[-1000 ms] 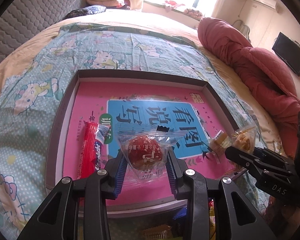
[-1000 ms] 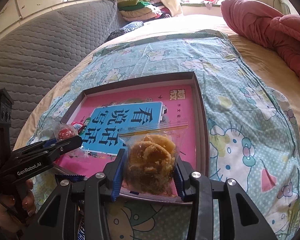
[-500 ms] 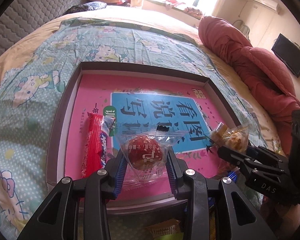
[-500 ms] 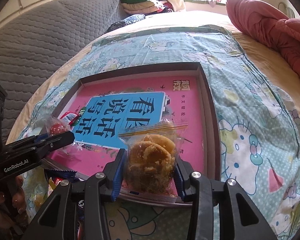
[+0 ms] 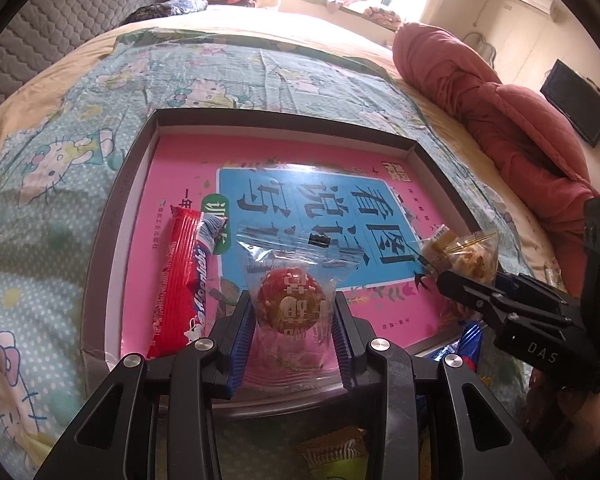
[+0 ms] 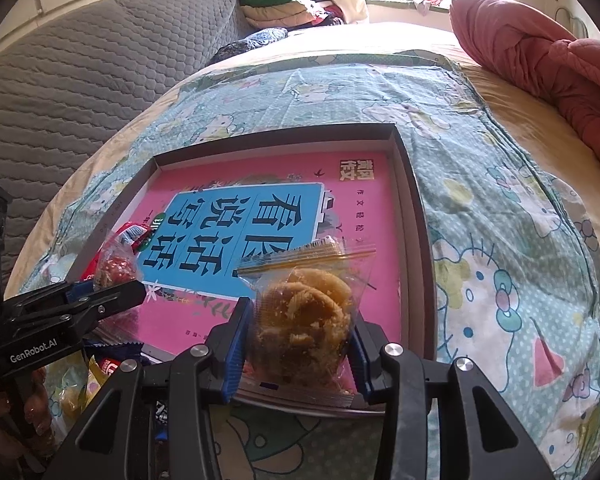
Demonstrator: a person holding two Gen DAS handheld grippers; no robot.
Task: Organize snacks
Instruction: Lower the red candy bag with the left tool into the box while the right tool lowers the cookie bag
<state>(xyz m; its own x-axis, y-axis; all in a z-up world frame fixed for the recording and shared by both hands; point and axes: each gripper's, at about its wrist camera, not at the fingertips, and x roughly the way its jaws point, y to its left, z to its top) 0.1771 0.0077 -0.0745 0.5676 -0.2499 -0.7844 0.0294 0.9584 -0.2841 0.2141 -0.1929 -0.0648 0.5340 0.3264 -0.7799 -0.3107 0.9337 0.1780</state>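
Over the last second we have carried both snacks a little farther in over the shallow grey box (image 5: 118, 216) with its pink book. Our left gripper (image 5: 292, 326) pinches the clear-wrapped red round pastry (image 5: 290, 304) near the red candy stick (image 5: 180, 280); our right gripper (image 6: 300, 330) pinches the clear bag of golden cookies (image 6: 304, 312) at the near right, ready to set down.

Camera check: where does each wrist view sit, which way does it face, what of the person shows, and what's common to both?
Left wrist: on the left hand-held gripper, facing down and forward over the tray; it is shut on a red pastry; the right hand-held gripper shows at right.
Right wrist: on the right hand-held gripper, same heading; it is shut on a cookie bag; the left hand-held gripper and fingers show at left.
Shared: tray, pink book, both snacks, red candy pack, bedspread.
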